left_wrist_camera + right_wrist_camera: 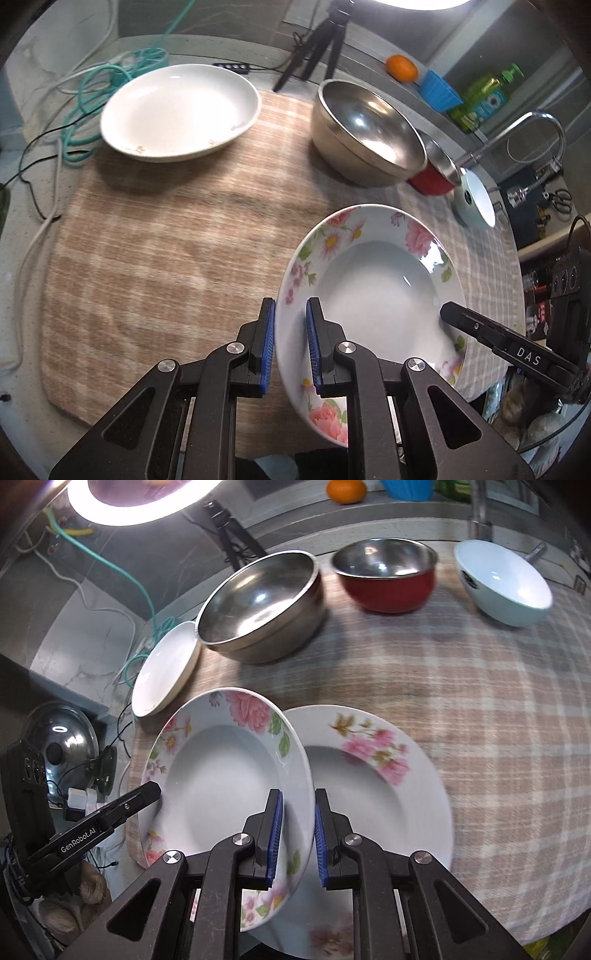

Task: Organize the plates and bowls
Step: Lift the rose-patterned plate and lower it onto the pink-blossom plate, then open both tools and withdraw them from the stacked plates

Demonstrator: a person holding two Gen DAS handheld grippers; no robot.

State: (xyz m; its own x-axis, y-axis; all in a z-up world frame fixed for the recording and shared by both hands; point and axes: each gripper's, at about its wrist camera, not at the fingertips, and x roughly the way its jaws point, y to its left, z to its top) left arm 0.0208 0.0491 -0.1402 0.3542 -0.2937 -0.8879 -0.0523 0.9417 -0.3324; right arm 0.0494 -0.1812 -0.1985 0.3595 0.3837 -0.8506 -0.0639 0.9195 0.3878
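Observation:
A deep plate with pink flowers hangs tilted above the checked tablecloth, held at two sides of its rim. My left gripper is shut on its left rim. My right gripper is shut on the right rim of the same plate. Under it a second floral plate lies flat on the cloth. Further back stand a plain white plate, a large steel bowl, a red bowl and a pale blue bowl.
A black tripod and loose cables lie behind the white plate. An orange, a blue cup and a green bottle sit on the back ledge beside a faucet. A pot lid lies off the table's left edge.

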